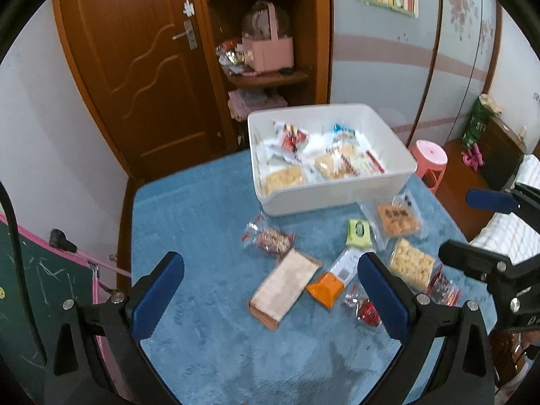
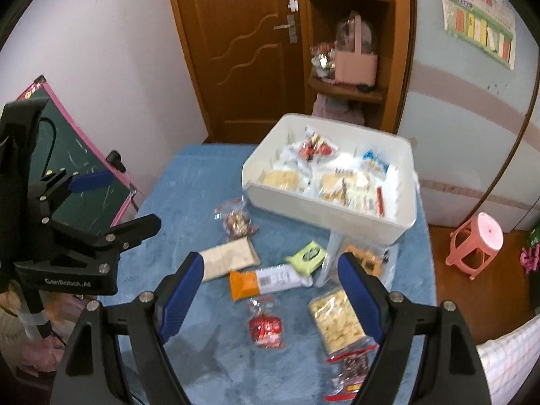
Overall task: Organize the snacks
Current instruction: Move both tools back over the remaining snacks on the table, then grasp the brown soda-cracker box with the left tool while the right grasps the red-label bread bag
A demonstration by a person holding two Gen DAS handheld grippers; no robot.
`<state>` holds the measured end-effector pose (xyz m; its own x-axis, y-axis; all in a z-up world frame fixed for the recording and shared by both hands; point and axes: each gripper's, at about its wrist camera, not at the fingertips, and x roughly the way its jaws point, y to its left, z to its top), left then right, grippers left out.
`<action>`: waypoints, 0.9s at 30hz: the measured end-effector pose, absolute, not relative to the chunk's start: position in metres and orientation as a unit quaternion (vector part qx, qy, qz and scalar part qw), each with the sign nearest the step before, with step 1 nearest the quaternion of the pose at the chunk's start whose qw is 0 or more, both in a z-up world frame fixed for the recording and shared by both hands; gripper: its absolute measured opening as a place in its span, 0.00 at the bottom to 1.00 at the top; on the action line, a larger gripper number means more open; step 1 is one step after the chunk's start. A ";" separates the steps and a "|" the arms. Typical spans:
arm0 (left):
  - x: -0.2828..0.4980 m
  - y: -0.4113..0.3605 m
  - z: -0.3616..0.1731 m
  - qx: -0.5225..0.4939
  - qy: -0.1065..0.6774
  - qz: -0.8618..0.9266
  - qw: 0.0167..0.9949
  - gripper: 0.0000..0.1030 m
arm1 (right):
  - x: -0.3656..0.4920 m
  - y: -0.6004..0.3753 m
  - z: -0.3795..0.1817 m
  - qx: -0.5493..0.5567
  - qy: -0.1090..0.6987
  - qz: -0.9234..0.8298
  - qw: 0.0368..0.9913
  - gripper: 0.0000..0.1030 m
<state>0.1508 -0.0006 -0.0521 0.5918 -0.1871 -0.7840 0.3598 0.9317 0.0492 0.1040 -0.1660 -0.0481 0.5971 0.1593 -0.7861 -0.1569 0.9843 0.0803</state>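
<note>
Left wrist view shows the table point(image 1: 202, 202) under a blue cloth, with the white bin point(image 1: 334, 199) at its far side as the landmark. Several snacks already lie inside the bin: a pale cracker pack point(image 1: 283, 177), a red wrapper point(image 1: 292, 138) and a few more, blurred. So the sorting looks partly done.

Loose snacks lie on the table in front of the bin. Largest is the tan flat pack point(image 1: 285, 287), in front of the bin and left of the rest. Right of it sits the orange-and-white bar point(image 1: 332, 280). A cracker bag point(image 1: 410, 265) lies in front of the bin's right corner, with an orange-label bag point(image 1: 398, 219) just beside the bin's front wall. A nut bag point(image 1: 270, 239) is near the bin's front left corner. The green packet point(image 1: 359, 233) sits in front of the bin, between the nut bag and the orange-label bag. Smallest, the red candy point(image 2: 266, 329) lies farthest from the bin, along with a dark packet point(image 2: 354, 364) beyond the cracker bag. Roughly eight pieces remain, by my count.

The left gripper point(image 1: 270, 300) hangs above the table, facing the bin, its fingers point(image 1: 158, 290) spread wide and holding nothing. The right gripper point(image 2: 270, 298) is posed likewise above the bar and candy, fingers point(image 2: 184, 290) released and empty.
</note>
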 end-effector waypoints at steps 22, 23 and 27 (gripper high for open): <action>0.185 -0.007 -0.198 0.168 0.532 -0.166 0.813 0.95 | 0.096 -0.158 -0.183 0.021 0.540 0.100 0.835 0.74; 0.188 -0.008 -0.205 0.170 0.537 -0.166 0.809 0.95 | 0.096 -0.157 -0.190 0.023 0.546 0.100 0.831 0.73; 0.194 -0.009 -0.225 0.173 0.556 -0.175 0.794 0.95 | 0.097 -0.159 -0.208 0.031 0.560 0.098 0.822 0.72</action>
<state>0.1942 -0.0094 -0.2248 0.3207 -0.0847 -0.9434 0.4696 0.8792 0.0807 0.0968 -0.1593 -0.2083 0.3538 0.1958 -0.9146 -0.1262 0.9789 0.1607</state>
